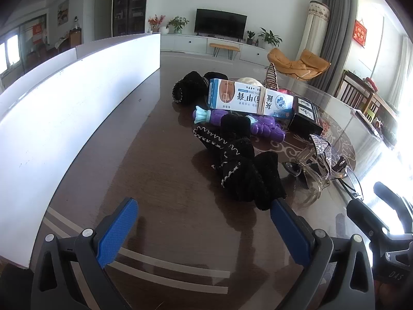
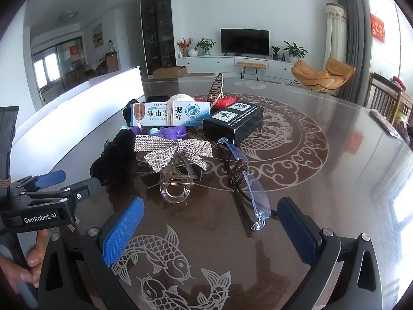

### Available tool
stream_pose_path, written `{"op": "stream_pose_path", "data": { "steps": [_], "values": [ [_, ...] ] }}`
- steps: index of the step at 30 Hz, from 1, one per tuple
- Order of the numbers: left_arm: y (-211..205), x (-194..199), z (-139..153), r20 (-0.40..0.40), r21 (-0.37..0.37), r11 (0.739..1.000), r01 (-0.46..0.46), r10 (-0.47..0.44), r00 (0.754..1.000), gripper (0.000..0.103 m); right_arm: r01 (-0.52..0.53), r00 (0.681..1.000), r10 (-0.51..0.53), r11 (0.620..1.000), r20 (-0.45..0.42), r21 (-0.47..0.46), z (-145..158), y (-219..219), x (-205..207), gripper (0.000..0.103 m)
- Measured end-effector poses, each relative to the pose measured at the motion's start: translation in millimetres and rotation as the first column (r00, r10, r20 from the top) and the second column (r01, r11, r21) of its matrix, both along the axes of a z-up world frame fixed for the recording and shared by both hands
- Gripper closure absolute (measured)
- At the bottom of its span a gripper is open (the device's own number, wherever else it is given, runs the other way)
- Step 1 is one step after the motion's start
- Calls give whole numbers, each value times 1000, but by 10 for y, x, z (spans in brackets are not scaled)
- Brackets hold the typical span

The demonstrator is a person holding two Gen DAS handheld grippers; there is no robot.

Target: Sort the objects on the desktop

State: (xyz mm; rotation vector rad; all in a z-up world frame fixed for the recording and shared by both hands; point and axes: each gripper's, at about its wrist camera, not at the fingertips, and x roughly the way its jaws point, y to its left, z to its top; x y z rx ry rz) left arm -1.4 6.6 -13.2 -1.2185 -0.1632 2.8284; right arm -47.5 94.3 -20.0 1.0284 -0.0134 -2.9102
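Note:
A pile of small objects lies on the dark table. A black knitted glove [image 1: 242,170] lies just ahead of my open, empty left gripper [image 1: 204,211]; its right fingertip touches the glove's near end. Behind it are a purple toy [image 1: 260,126], a white-blue medicine box [image 1: 250,98] and a black box [image 1: 306,117]. My right gripper [image 2: 210,211] is open and empty. Just ahead of it lie a clear hair claw clip [image 2: 176,183], a rhinestone bow [image 2: 173,151] and folded rimless glasses [image 2: 245,180]. The medicine box [image 2: 170,113] and black box [image 2: 233,121] stand farther back.
A long white panel [image 1: 64,118] runs along the table's left side. The left gripper [image 2: 49,188] shows at the left of the right wrist view. The glass-topped table [image 2: 322,155] has a fish pattern. Chairs stand beyond its right edge.

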Motion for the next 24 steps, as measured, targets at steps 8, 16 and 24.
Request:
{"op": "stream_pose_path", "data": {
  "steps": [8, 16, 24],
  "values": [
    [-19, 1, -19, 9, 16, 1000, -6, 6, 1000, 0, 4, 1000, -4, 1000, 3, -8, -12, 17, -1, 0],
    [-10, 1, -18, 9, 13, 1000, -4, 4, 1000, 0, 5, 1000, -5, 1000, 0, -6, -5, 22, 12, 0],
    [-10, 1, -18, 8, 13, 1000, -3, 3, 1000, 0, 6, 1000, -6, 1000, 1, -6, -5, 21, 12, 0]
  ]
}}
